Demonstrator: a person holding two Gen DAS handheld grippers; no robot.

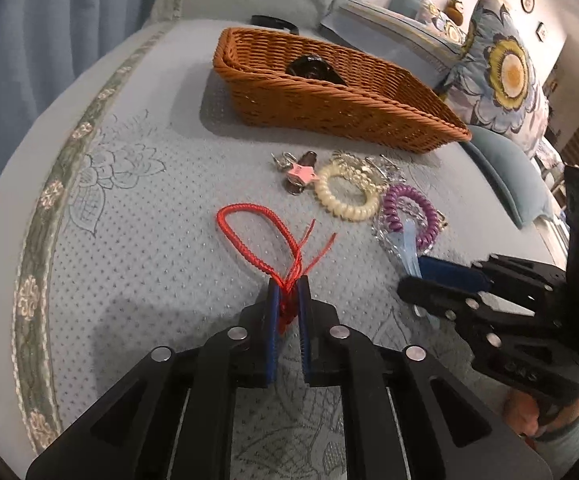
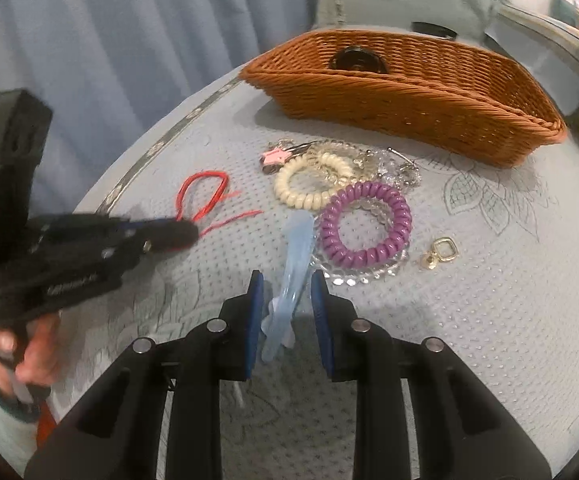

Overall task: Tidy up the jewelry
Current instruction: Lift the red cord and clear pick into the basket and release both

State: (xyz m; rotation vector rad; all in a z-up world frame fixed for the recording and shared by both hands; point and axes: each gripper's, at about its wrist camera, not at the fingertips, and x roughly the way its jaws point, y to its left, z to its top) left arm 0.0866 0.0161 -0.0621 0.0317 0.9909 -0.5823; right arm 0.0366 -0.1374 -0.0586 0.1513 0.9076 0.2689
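Note:
My left gripper [image 1: 289, 284] is shut on the knotted end of a red cord bracelet [image 1: 249, 224], whose loop lies on the bedspread ahead. In the right wrist view the left gripper [image 2: 177, 232] shows blurred at the left, by the red cord [image 2: 203, 192]. My right gripper [image 2: 285, 280] is shut on a pale blue hair clip [image 2: 295, 248]; in the left wrist view the right gripper [image 1: 411, 276] grips the clip [image 1: 409, 240] from the right. A purple coil band [image 2: 365, 224], a cream coil band [image 2: 309, 184], a clear bead bracelet [image 2: 369, 276] and a gold charm [image 2: 441, 252] lie nearby.
A brown wicker basket [image 1: 329, 108] stands further back on the quilted bedspread [image 1: 149, 260], with a dark round item [image 1: 309, 66] inside. A pink star charm [image 1: 299, 172] lies by the cream band. Floral pillows [image 1: 505, 64] sit at the right. A hand [image 2: 29, 352] grips the left tool.

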